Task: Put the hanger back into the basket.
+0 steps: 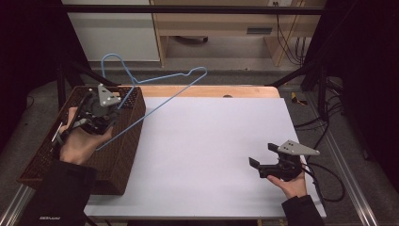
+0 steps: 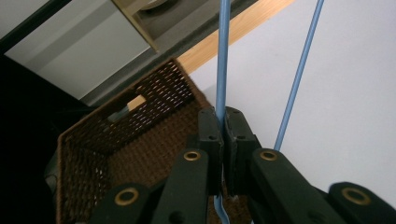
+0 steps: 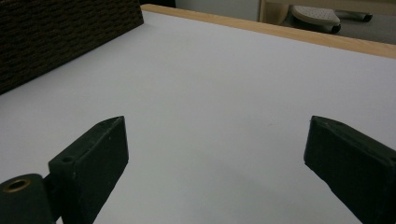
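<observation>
A light blue wire hanger [image 1: 155, 94] hangs in the air above the brown wicker basket [image 1: 124, 155] at the table's left, its hook at the far left and one long wire slanting down over the basket's right wall. My left gripper [image 1: 112, 104] is over the basket and shut on a wire of the hanger [image 2: 222, 70]; in the left gripper view the wire runs straight up from between the pressed pads. My right gripper [image 1: 263, 154] rests low over the white table at the front right, jaws wide apart with nothing between them [image 3: 215, 154].
The white table surface [image 1: 211, 141] stretches between basket and right gripper, with a wooden strip [image 1: 207, 91] along its far edge. Black frame bars and cables stand at the sides. Wooden furniture and a white cabinet lie beyond the table.
</observation>
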The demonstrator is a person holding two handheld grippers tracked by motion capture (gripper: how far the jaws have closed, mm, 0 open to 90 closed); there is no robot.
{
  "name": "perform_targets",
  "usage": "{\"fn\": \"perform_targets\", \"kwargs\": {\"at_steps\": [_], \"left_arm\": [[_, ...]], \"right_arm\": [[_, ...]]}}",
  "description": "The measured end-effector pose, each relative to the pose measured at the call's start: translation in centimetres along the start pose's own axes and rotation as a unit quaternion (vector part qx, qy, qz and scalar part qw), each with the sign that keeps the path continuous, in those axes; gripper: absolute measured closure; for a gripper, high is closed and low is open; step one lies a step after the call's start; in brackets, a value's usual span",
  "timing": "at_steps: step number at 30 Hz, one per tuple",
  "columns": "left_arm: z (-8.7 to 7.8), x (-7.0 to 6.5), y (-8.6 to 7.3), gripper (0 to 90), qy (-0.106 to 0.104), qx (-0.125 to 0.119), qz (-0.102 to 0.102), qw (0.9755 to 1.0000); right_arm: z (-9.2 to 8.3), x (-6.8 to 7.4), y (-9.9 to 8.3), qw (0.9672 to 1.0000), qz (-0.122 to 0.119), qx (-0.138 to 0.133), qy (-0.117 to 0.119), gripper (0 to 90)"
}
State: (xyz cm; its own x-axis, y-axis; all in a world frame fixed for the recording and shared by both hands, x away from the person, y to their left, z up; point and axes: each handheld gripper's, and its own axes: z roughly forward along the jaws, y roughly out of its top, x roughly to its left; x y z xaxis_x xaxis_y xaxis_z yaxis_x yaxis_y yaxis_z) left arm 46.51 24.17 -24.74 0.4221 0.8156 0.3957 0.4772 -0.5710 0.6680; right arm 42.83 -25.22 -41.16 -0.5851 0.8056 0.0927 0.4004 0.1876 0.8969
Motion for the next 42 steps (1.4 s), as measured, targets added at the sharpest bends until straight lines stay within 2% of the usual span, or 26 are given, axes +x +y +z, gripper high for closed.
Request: {"fn": "perform_targets", "kwargs": {"at_steps": [8,20,33,35,42], "left_arm": [[-0.4,2.7,-2.0,87.2,0.026,0.013,-0.022,0.9993],[-0.9,5.4,-4.4,87.3,0.051,0.023,-0.048,0.9973],[0.1,7.5,-7.7,87.2,0.08,0.049,-0.056,0.994],[0.4,7.8,-8.3,87.2,0.079,0.054,-0.061,0.9935],[1.2,8.7,-10.4,87.2,0.09,0.072,-0.056,0.9917]], "right_arm": [[0.0,0.0,0.0,0.9999,-0.003,-0.002,-0.01,4.4],[0.1,0.0,-0.1,0.9999,-0.003,0.005,-0.012,4.0],[0.3,0.1,-0.1,0.9999,-0.003,0.008,-0.01,4.3],[0.3,0.1,-0.1,0.9999,-0.002,0.008,-0.009,4.4],[0.3,0.0,-0.2,0.9999,-0.005,0.009,-0.012,4.3]]}}
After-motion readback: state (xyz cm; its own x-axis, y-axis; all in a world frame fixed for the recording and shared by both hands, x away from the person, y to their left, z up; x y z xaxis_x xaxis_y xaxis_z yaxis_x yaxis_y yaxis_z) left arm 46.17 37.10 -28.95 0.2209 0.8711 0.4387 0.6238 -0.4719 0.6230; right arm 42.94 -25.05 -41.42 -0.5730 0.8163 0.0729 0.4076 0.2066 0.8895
